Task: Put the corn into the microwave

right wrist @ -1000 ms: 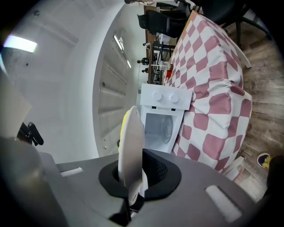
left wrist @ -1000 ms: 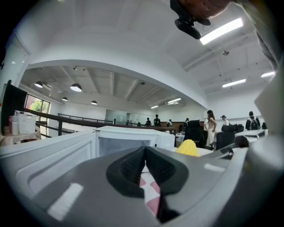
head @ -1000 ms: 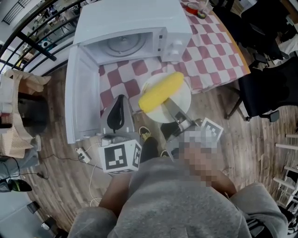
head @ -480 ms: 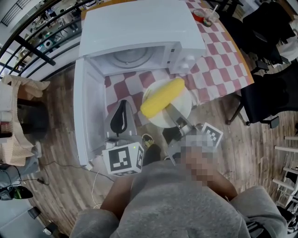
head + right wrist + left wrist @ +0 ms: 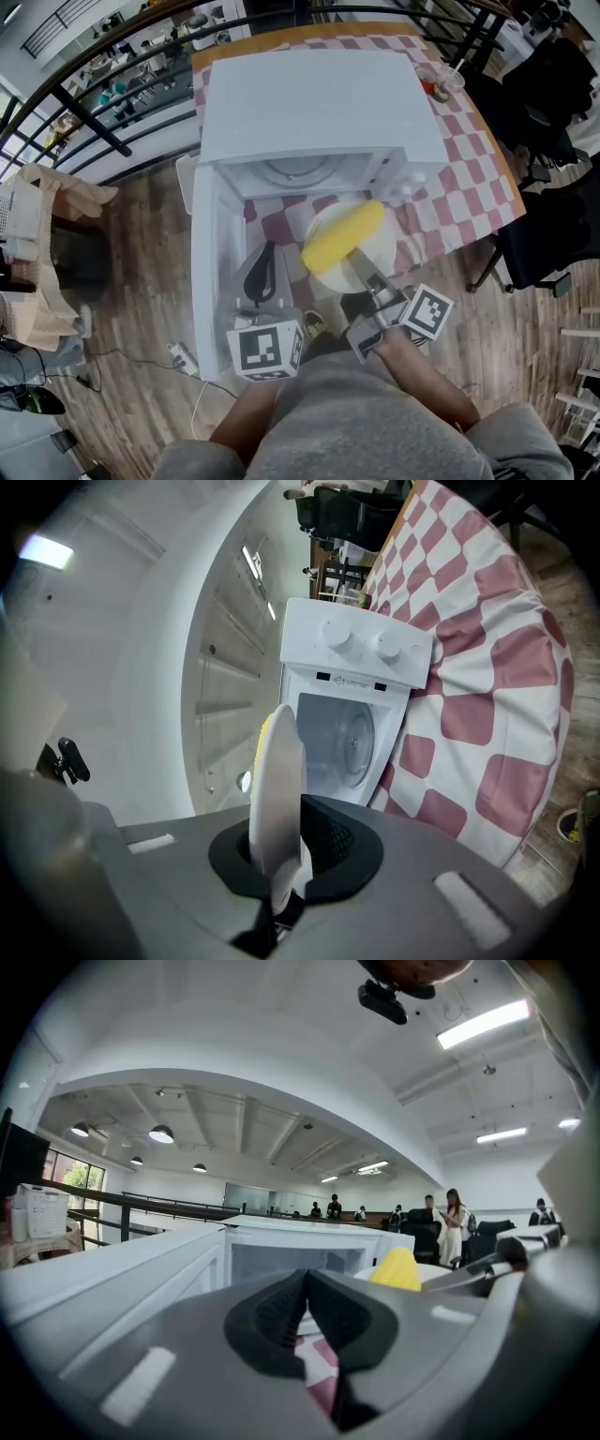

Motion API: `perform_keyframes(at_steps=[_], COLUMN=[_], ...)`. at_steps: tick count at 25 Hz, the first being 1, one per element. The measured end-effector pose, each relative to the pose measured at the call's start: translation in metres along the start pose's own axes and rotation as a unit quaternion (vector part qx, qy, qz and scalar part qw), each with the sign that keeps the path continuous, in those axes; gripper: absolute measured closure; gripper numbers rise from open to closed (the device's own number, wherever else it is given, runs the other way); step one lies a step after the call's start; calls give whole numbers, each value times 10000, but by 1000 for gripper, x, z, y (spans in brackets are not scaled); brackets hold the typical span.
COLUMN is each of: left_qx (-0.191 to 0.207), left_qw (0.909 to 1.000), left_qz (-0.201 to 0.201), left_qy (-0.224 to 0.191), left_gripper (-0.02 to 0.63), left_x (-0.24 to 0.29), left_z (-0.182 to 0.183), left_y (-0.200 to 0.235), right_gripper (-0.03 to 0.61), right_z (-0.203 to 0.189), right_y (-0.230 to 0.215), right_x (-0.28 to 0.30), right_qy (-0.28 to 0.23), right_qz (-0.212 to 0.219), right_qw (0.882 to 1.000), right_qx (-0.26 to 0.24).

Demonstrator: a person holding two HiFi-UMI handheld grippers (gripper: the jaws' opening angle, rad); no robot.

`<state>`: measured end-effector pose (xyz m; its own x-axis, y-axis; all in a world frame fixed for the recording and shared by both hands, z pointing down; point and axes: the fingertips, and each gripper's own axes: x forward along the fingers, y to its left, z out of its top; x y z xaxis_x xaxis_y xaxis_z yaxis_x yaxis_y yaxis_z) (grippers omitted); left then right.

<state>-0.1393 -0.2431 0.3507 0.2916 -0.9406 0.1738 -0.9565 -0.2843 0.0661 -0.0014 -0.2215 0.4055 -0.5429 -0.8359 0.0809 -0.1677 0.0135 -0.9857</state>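
A yellow corn cob (image 5: 343,237) lies on a white plate (image 5: 382,255) in front of the white microwave (image 5: 319,103), whose door (image 5: 211,272) hangs open to the left. My right gripper (image 5: 357,265) is shut on the plate's near rim and holds it level just outside the cavity. In the right gripper view the plate (image 5: 276,789) stands edge-on between the pads, with the corn (image 5: 263,735) a thin yellow sliver and the turntable (image 5: 358,731) beyond. My left gripper (image 5: 266,260) is shut and holds nothing, beside the door. The left gripper view shows the corn (image 5: 396,1269) to its right.
A red-and-white checked cloth (image 5: 464,183) covers the table. A cup with a straw (image 5: 433,82) stands at the back right. A black chair (image 5: 553,248) is on the right, cardboard boxes (image 5: 42,253) on the left, and a cable (image 5: 178,356) lies on the wooden floor.
Both grippers have moved forward toward the microwave, the right one carrying the plate and corn closer to the open cavity. Both stayed shut.
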Motion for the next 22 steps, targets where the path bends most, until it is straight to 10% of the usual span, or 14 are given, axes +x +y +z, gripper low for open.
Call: perform_keyframes(at_steps=[22], left_qx=[25], left_qw=[9986], left_qz=[426], left_qy=[321], left_gripper=[604], left_x=[49], left_z=[-17], left_y=[54], right_gripper=[575], right_z=[30], right_y=[-55], right_x=[114], right_qy=[373], right_qz=[-316], right_qw=[9983], right_qx=[-326])
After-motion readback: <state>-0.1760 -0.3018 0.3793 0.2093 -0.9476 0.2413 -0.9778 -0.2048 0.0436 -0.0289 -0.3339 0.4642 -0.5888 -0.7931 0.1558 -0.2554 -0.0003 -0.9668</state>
